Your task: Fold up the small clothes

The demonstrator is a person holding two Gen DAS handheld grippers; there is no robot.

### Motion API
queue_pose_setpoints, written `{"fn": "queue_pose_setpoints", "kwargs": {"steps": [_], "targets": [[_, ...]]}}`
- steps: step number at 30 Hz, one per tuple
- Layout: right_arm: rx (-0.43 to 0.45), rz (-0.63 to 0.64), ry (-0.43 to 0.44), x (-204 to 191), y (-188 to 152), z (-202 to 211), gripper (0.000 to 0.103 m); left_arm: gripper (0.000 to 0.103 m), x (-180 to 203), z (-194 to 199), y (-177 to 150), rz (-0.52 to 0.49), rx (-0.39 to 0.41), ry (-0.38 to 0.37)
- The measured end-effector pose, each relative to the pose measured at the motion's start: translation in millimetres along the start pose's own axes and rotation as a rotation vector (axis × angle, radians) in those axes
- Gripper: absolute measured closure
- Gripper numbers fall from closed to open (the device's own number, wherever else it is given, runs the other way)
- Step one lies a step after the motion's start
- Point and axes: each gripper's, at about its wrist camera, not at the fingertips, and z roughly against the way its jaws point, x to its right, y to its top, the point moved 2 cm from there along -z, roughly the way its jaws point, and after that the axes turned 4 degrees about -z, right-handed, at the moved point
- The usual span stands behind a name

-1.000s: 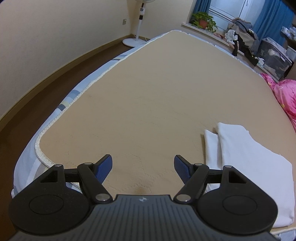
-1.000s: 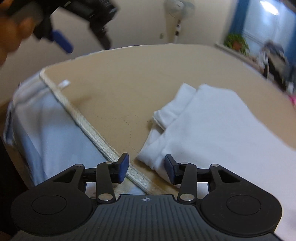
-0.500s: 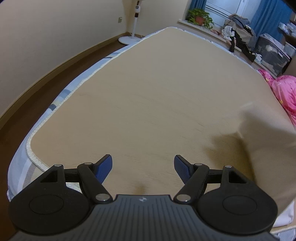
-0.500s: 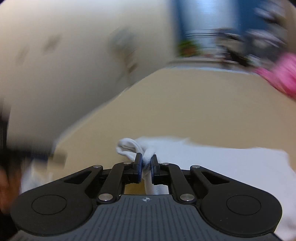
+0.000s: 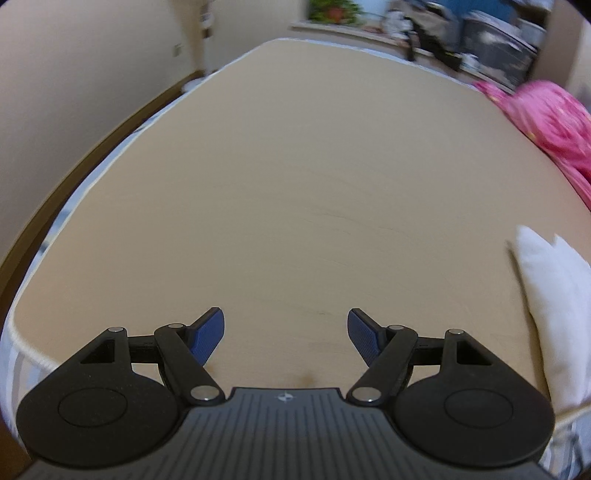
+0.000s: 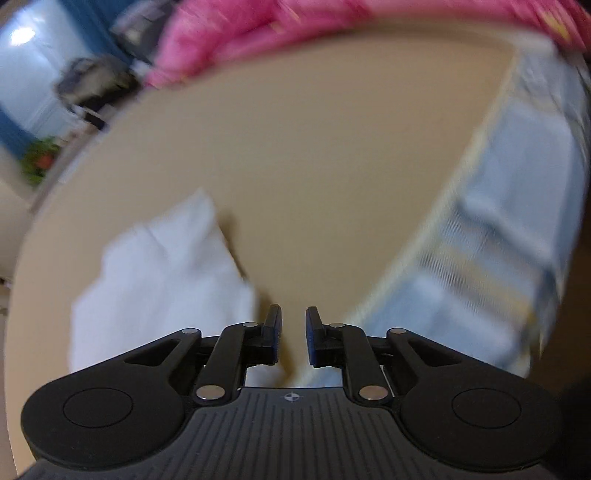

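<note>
A folded white garment (image 6: 159, 273) lies on the tan bed cover (image 6: 314, 166), just left of my right gripper (image 6: 293, 332). The right gripper's jaws stand a small gap apart with nothing between them, over the bed's near edge. In the left wrist view the same white garment (image 5: 550, 310) shows at the far right edge. My left gripper (image 5: 286, 332) is wide open and empty above bare tan cover (image 5: 295, 203), well left of the garment.
A pink blanket (image 5: 546, 122) lies at the bed's far right, also in the right wrist view (image 6: 277, 29). The striped blue-white mattress side (image 6: 498, 258) drops off to the right. A potted plant (image 5: 332, 9) and clutter line the far windowsill. The right wrist view is motion-blurred.
My right gripper let go of the white garment and opened slightly, swinging right towards the bed edge. The garment now lies folded over. The left gripper stayed open and shifted a little.
</note>
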Motion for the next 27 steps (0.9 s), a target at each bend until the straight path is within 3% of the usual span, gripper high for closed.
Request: {"fn": "queue_pose_setpoints", "kwargs": {"steps": [2, 3, 5, 6, 9, 11, 14, 17, 20, 21, 24, 27], "targets": [[0.012, 0.098, 0.097, -18.2, 24.2, 2.4, 0.068, 0.024, 19.8, 4.5, -1.9, -0.059, 0.038, -0.025], [-0.003, 0.154, 0.14, -26.7, 33.4, -0.7, 0.059, 0.024, 31.0, 7.2, -3.7, -0.091, 0.055, -0.044], [-0.078, 0.269, 0.222, -44.9, 41.8, -19.4, 0.044, 0.024, 57.9, 13.5, -8.1, -0.161, 0.078, -0.106], [-0.137, 0.313, 0.242, -50.4, 39.9, -33.7, 0.043, 0.025, 72.3, 17.4, -9.8, -0.185, 0.087, -0.136], [-0.266, 0.387, 0.198, -55.4, 15.4, -79.7, 0.049, 0.028, 120.9, 28.9, -12.3, -0.209, 0.088, -0.248], [-0.356, 0.4, 0.059, -47.2, -3.4, -104.7, 0.05, 0.032, 158.8, 33.3, -13.1, -0.214, 0.075, -0.332], [-0.345, 0.318, 0.102, -47.8, 1.3, -105.9, 0.05, 0.044, 214.8, 29.5, -14.0, -0.21, 0.038, -0.44], [-0.297, 0.292, 0.105, -42.0, 11.3, -100.8, 0.05, 0.055, 262.2, 21.2, -17.9, -0.257, 0.027, -0.461], [-0.32, 0.214, 0.16, -38.5, 19.9, -102.5, 0.05, 0.068, 291.2, 7.5, -30.0, -0.29, 0.016, -0.478], [-0.318, 0.213, 0.172, -37.0, 20.0, -102.9, 0.05, 0.079, 293.4, -1.2, -36.4, -0.303, 0.004, -0.48], [-0.298, 0.245, 0.201, -39.9, 21.5, -96.5, 0.05, 0.08, 288.7, -41.5, -77.5, -0.414, -0.099, -0.37], [-0.305, 0.269, 0.202, -42.3, 22.2, -97.9, 0.05, 0.079, 281.8, -38.1, -79.4, -0.431, -0.105, -0.405]]}}
